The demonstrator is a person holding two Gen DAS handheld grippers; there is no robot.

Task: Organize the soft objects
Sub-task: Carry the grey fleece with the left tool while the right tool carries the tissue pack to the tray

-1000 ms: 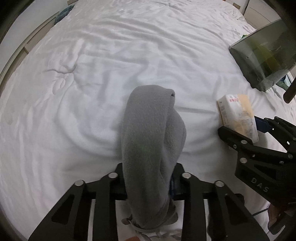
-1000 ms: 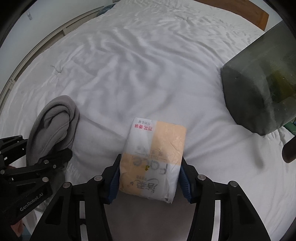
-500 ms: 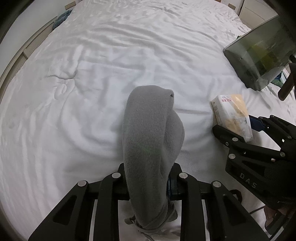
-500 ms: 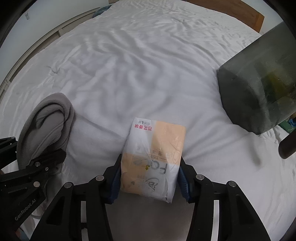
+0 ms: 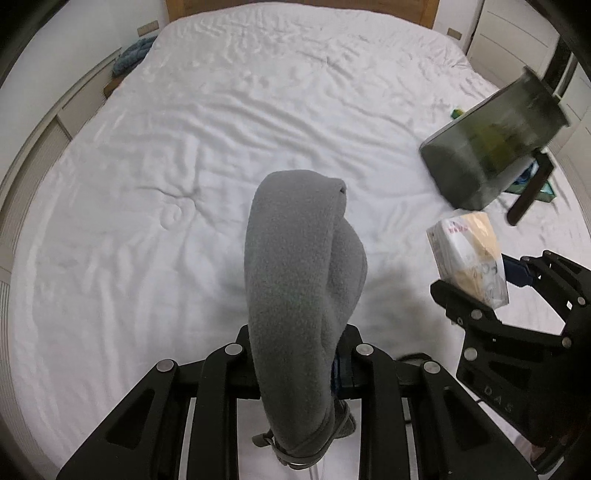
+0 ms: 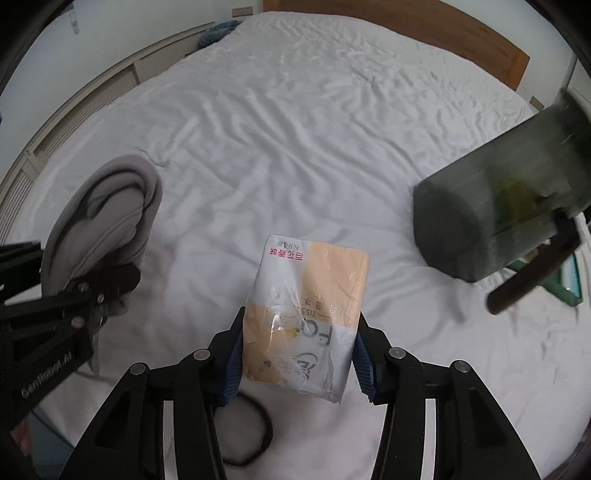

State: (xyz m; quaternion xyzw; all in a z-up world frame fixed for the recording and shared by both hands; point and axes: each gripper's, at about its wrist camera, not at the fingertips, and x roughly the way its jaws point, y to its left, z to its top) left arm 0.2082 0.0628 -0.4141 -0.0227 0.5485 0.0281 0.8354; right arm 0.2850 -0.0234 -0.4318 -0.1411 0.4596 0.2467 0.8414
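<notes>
**Desk:** What did the surface and the room look like?

**Photographer:** A bed with a rumpled white cover filled both views. A wooden headboard ran along the upper right of the right wrist frame, and pale cabinet fronts stood at the upper right of the left wrist frame. A blue-grey bundle lay at the bed's upper-left edge.

**Desk:** And the things around it?

**Photographer:** A dark translucent storage box, tipped on its side, sat at the right of the frame; its contents were blurred. A dark bar crossed in front of it. A black loop of cord lay on the cover at the bottom of the right wrist frame.

**Desk:** The tools and the soft goods?

**Photographer:** The left gripper was clamped on a folded grey fleece cloth, which ran from bottom centre up to mid-frame and hid much of the cover behind it. The right gripper was clasping a tissue pack in orange and white wrapping between its blue pads, at lower centre. In each view the other gripper showed at the frame's side, well apart from the first.
</notes>
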